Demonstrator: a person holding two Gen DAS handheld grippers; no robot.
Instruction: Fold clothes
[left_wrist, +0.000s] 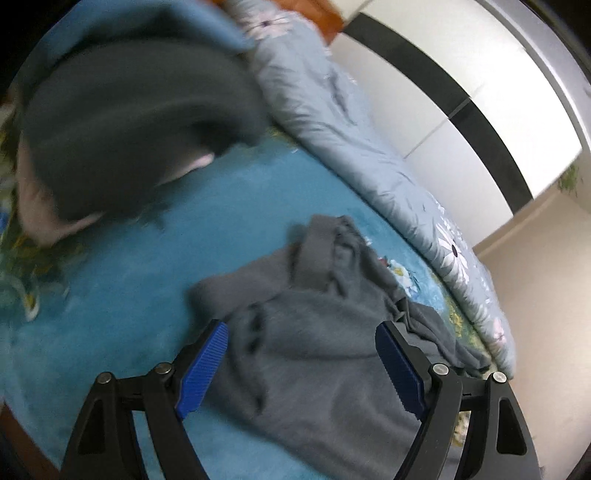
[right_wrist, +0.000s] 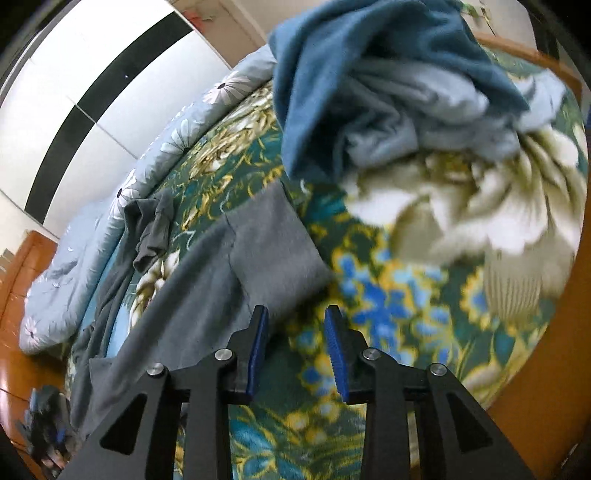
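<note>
Both grippers, left gripper (left_wrist: 301, 343) wide, right gripper (right_wrist: 295, 325) narrower, gaped empty over the crumpled grey fleece garment (left_wrist: 317, 354) near the bed's edge; gripping its edge seemed next.

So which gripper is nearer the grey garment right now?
Left. The left gripper is open directly over the grey garment, cloth between its fingers. The right gripper is open beside the garment's edge, over the floral blanket.

No text, label, brand, number or sign is showing legibly in either wrist view; the fabrics ahead of both tongs are carrying only flower patterns, and motion blur is smearing the surfaces.
</note>
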